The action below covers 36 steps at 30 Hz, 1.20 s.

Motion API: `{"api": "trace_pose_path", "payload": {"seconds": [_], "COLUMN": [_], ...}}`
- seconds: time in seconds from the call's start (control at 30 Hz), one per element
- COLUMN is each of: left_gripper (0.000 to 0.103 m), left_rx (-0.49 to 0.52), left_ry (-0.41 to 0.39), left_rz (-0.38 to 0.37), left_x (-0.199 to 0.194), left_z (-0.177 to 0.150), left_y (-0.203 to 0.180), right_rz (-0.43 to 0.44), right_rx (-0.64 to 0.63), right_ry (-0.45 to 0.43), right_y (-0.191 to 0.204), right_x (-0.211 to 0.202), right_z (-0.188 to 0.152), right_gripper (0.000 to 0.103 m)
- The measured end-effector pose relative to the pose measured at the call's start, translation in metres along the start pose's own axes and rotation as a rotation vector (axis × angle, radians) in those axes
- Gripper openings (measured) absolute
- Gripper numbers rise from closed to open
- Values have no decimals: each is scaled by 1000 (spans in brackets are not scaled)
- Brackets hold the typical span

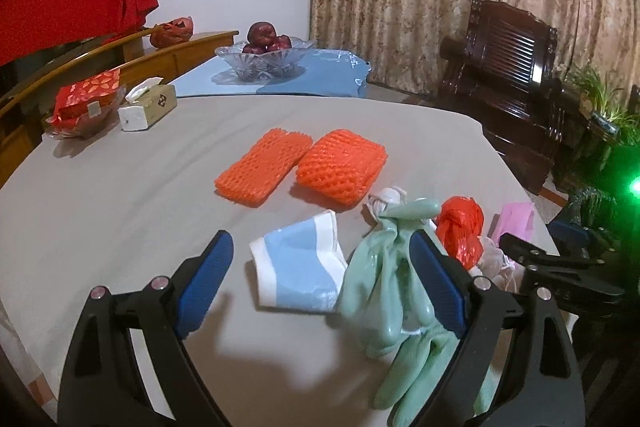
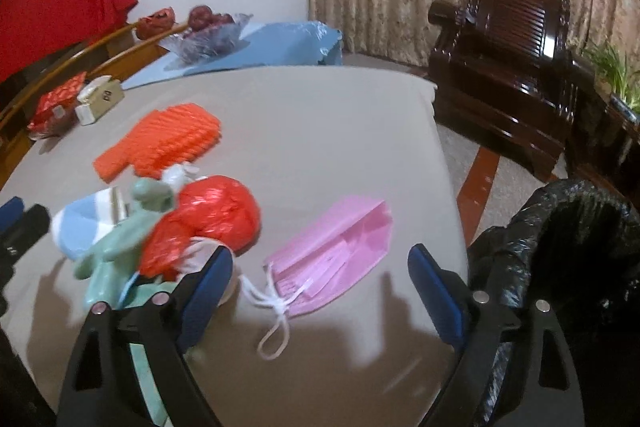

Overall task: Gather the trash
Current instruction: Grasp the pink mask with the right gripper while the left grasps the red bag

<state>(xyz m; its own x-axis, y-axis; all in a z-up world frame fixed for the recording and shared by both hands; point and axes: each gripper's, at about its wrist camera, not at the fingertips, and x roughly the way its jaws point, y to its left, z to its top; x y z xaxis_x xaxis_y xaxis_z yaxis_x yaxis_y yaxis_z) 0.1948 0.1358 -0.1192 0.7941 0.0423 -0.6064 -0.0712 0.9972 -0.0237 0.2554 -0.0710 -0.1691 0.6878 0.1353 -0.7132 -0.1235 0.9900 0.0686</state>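
Observation:
Trash lies on a grey-covered table (image 1: 120, 195). In the left wrist view my left gripper (image 1: 322, 279) is open above a blue-and-white wrapper (image 1: 298, 267) and a green rubber glove (image 1: 390, 283); the glove drapes against the right finger. Two orange foam fruit nets (image 1: 300, 167) lie farther back, a crumpled red plastic bag (image 1: 460, 227) and a pink face mask (image 1: 516, 219) to the right. In the right wrist view my right gripper (image 2: 320, 287) is open just above the pink mask (image 2: 336, 251), with the red bag (image 2: 208, 219) and glove (image 2: 120, 251) at its left finger.
A bin lined with a black bag (image 2: 568, 267) stands off the table's right edge. At the far left are a tissue box (image 1: 148, 107), a red packet (image 1: 86, 97) and a glass bowl of apples (image 1: 264, 57). A dark wooden armchair (image 1: 504, 79) stands before curtains.

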Motion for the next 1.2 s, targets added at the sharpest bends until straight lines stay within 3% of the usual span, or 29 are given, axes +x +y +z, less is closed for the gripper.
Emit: {"api": "trace_pose_path", "payload": {"seconds": [0.17, 0.23, 0.37, 0.47, 0.53, 0.6, 0.8, 1.03, 1.2], "left_gripper": [86, 86, 82, 77, 76, 71, 51, 43, 41], "left_rx": [3, 12, 27, 29, 33, 44, 85, 121, 154], "left_ry": [2, 0, 4, 8, 8, 7, 18, 31, 55], "left_rz": [-8, -12, -27, -43, -57, -78, -132, -190, -192], "left_x": [6, 8, 14, 17, 19, 21, 25, 38, 57], "left_z": [5, 6, 9, 10, 11, 12, 16, 18, 17], "left_y": [-8, -13, -25, -32, -38, -46, -67, -92, -104], "right_rz": [-3, 9, 36, 68, 91, 105, 122, 111, 105], "right_rx": [11, 20, 25, 21, 22, 22, 46, 74, 98], "right_ry": [49, 73, 83, 85, 85, 84, 17, 2, 4], "right_y": [-6, -8, -10, -10, -10, -10, -14, -27, -36], "right_x": [17, 22, 24, 23, 23, 22, 0, -11, -11], "right_z": [-2, -4, -6, -5, -4, -3, 11, 23, 24], "right_gripper": [87, 73, 56, 37, 18, 10, 8, 8, 8]}}
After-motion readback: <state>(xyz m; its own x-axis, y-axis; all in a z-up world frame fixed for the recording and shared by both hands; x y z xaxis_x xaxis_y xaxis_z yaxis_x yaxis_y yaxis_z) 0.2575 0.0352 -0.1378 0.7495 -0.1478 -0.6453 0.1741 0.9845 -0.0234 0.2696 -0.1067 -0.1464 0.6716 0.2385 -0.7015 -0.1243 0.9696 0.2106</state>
